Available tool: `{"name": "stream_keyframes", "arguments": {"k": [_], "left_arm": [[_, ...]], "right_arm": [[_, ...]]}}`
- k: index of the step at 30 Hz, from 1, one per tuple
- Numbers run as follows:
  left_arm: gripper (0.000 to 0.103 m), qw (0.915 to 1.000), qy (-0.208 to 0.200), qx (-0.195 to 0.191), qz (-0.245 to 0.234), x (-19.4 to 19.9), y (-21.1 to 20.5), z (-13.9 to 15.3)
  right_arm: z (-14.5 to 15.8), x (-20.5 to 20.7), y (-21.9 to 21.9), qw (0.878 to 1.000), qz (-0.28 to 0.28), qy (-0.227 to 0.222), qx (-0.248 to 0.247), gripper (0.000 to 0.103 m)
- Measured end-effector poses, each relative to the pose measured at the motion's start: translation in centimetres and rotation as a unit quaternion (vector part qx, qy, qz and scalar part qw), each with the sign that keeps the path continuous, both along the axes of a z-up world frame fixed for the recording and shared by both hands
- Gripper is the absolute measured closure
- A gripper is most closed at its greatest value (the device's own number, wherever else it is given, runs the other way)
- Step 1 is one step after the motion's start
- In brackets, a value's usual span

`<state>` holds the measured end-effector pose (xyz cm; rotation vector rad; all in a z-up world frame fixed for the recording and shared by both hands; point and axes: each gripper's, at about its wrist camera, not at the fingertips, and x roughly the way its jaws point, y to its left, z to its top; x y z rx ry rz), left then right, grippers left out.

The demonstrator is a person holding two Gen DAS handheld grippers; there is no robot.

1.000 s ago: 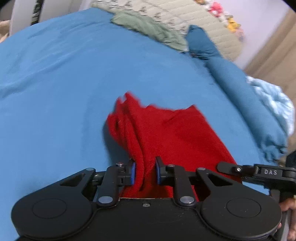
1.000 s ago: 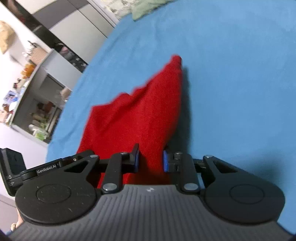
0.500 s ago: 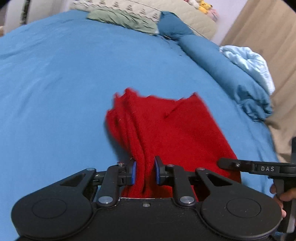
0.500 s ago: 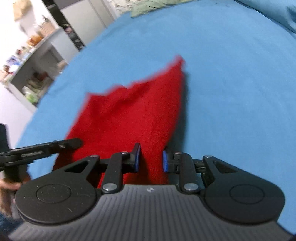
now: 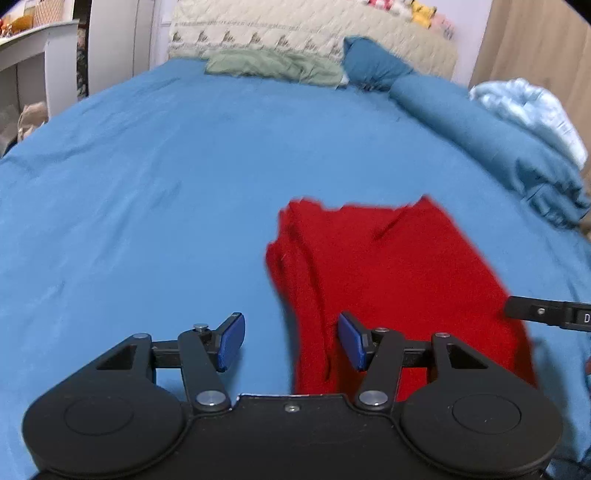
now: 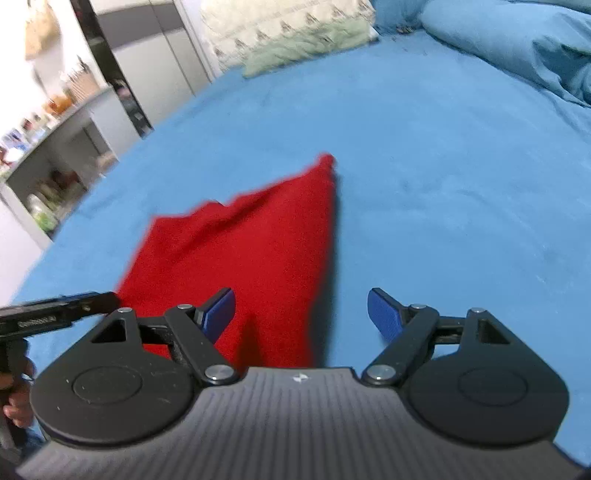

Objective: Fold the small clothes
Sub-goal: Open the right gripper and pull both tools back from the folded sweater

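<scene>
1. Bed [image 5: 147, 177]: covered by a plain blue sheet that fills most of both views, lightly creased and carrying every item listed below.
2. Rolled blue duvet [image 5: 480, 122]: a long bundle along the far right edge of the bed; its near end is bunched. Also seen at the top right of the right wrist view [image 6: 517, 40].
3. Quilted cream headboard cover [image 5: 295, 26]: runs across the far end of the bed, with a printed band along its lower border.
4. Red garment [image 5: 388, 280]: lies flat on the sheet, right of centre in the left wrist view, folded into a rough rectangle with several layered edges stacked along its left side. In the right wrist view [image 6: 258, 251] it narrows to a point at the far end.
5. Green cloth [image 5: 273, 66]: crumpled at the far end of the bed, just in front of the headboard cover.
6. Pale blue blanket [image 5: 532, 110]: heaped beyond the duvet, far right.
7. Left gripper [image 5: 291, 341]: fingers spread wide, holding nothing; the garment's left folded edge lies between them, nearer the right finger.
8. Right gripper [image 6: 301, 308]: fingers spread wide, holding nothing; the garment's right edge lies between them, and its left finger stands over the red fabric.
</scene>
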<state>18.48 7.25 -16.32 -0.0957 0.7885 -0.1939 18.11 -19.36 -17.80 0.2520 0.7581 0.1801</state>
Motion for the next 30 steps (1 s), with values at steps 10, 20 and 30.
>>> {"name": "stream_keyframes", "arguments": {"k": [10, 20, 30], "left_arm": [[0.041, 0.9998, 0.017, 0.011, 0.009, 0.3, 0.2, -0.8], [0.012, 0.9970, -0.067, 0.034, 0.020, -8.5, -0.8, 11.4], [0.000, 0.9938, -0.092, 0.058, 0.025, -18.5, -2.1, 16.5]], "right_arm": [[-2.1, 0.3, -0.3, 1.000, -0.022, 0.018, 0.000, 0.007], [11.1, -8.3, 0.8, 0.997, -0.036, -0.056, -0.040, 0.000], [16.8, -18.7, 3.5, 0.993, -0.047, -0.043, -0.098, 0.000]]}}
